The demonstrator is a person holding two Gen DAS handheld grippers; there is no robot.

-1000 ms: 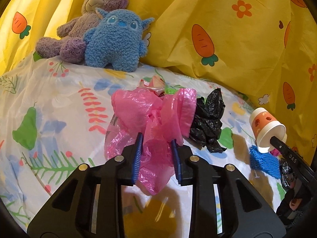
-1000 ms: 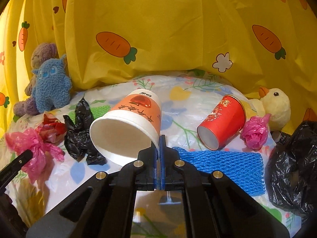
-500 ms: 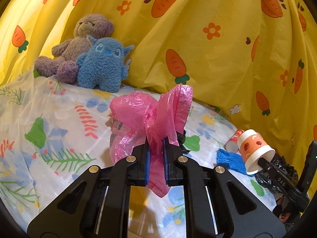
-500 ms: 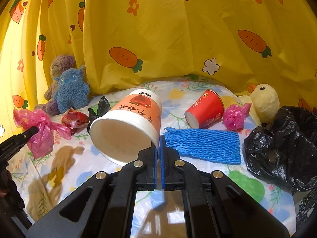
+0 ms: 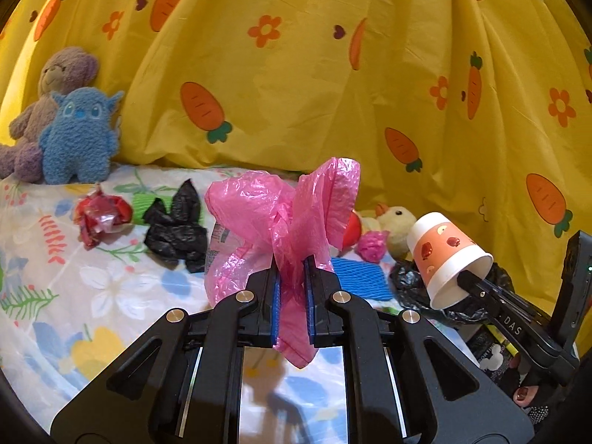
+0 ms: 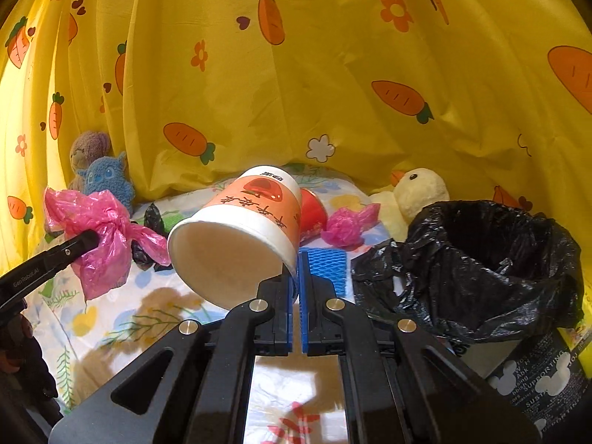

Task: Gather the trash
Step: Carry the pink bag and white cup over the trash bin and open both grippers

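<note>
You're carrying two pieces at once, both off the tabletop (image 5: 111, 296): the left tongs (image 5: 292, 285) are pinching the crumpled pink plastic bag (image 5: 281, 214) w/ the pads squeezing its gathered middle, and the right tongs (image 6: 296, 277) are pressed together on the rim of the white-and-orange paper cup (image 6: 240, 236), which is hanging tilted, mouth toward the camera. The black-lined trash bin (image 6: 481, 259) is sitting just to the right of the cup, mouth open; can't tell if anything's in it yet, inside is too dark. So the pickup part is looking done for these two, drop-off isn't. Still lying on the tabletop: the red wrapper wad (image 5: 100, 218), a black bag scrap (image 5: 177, 229), a green bit (image 5: 148, 211) behind it, the blue foam net (image 6: 325, 262), a small pink bag ball (image 6: 347, 222) and a red cup (image 6: 312, 214) partly hidden behind your cup. I'm guessing you're roughly a quarter through, w/ several more trips left.
</note>
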